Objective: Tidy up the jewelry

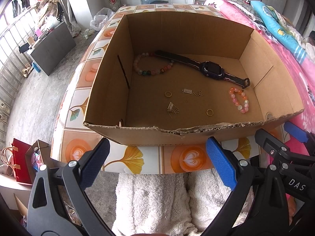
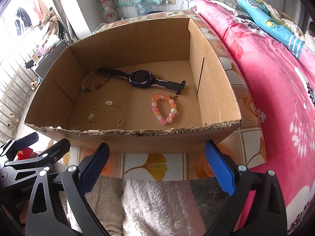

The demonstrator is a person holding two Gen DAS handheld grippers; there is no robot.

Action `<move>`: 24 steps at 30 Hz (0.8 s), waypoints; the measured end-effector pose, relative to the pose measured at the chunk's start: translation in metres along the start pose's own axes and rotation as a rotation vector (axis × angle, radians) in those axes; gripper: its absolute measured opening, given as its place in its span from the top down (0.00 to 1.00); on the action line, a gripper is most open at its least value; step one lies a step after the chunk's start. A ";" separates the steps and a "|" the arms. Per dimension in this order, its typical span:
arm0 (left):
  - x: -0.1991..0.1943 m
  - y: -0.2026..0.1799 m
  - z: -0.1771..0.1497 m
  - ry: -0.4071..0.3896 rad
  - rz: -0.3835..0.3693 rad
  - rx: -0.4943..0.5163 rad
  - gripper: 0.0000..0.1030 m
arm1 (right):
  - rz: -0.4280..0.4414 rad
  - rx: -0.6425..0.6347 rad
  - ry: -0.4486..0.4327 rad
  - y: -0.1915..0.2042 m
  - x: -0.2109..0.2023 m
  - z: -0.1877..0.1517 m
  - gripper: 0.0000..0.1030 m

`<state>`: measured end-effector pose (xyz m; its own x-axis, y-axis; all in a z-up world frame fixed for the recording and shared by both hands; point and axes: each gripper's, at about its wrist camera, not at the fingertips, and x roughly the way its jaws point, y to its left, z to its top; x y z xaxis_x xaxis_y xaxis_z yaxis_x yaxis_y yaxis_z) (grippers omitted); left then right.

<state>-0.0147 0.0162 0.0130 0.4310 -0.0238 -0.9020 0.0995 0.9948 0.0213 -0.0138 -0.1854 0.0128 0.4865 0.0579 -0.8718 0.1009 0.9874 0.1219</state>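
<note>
Hovering before box [image 1: 137, 135]: left gripper [image 1: 157, 163], right gripper [image 2: 156, 164] spread (both empty).

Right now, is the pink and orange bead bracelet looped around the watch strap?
No, the pink and orange bead bracelet lies on the box floor by itself, apart from the watch, whose strap ends just beyond it.

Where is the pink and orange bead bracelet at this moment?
The pink and orange bead bracelet lies flat on the floor of the cardboard box, in its near right part, just in front of the buckle end of the watch.
</note>
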 end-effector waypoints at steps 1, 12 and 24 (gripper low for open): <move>0.000 0.000 0.000 0.000 0.000 0.000 0.08 | 0.000 0.000 0.000 0.000 0.000 0.000 0.08; 0.002 0.001 0.000 0.007 -0.001 0.000 0.08 | 0.000 -0.001 0.002 0.000 0.000 0.000 0.08; 0.003 0.001 -0.001 0.011 -0.002 -0.002 0.08 | -0.002 -0.002 0.003 -0.001 0.000 -0.001 0.08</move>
<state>-0.0139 0.0169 0.0100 0.4212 -0.0252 -0.9066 0.0991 0.9949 0.0184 -0.0140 -0.1858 0.0121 0.4837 0.0566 -0.8734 0.1004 0.9877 0.1196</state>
